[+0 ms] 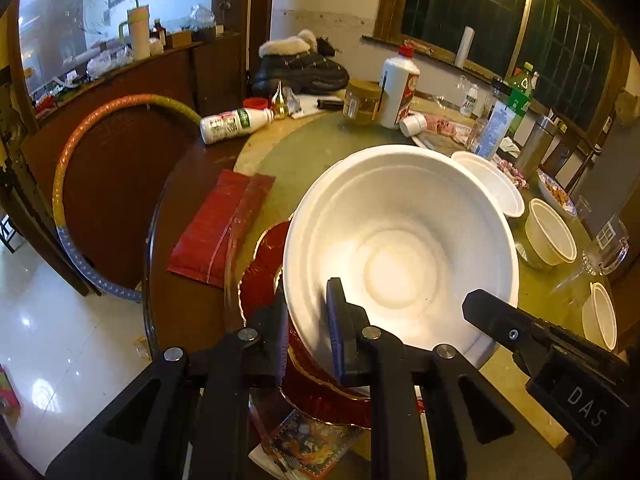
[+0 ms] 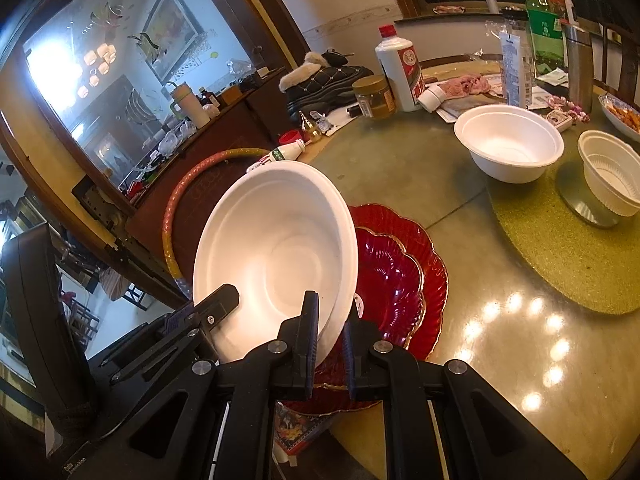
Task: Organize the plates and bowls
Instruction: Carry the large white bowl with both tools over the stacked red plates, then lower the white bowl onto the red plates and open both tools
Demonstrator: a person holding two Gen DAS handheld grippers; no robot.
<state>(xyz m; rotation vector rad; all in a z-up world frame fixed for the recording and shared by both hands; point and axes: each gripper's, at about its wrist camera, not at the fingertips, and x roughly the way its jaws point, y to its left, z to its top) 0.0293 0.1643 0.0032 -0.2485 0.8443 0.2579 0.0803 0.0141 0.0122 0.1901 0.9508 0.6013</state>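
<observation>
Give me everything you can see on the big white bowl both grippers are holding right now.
The big white bowl is plain matte white, foam-like, with a wide rolled rim, stepped rings inside and a flat round bottom. It looks empty and clean. It is held tilted, opening toward the cameras, above the red scalloped plates near the table edge. The left gripper and right gripper each pinch its rim, one pad inside and one outside, jaws nearly closed. Whether its underside touches the plates cannot be told.
</observation>
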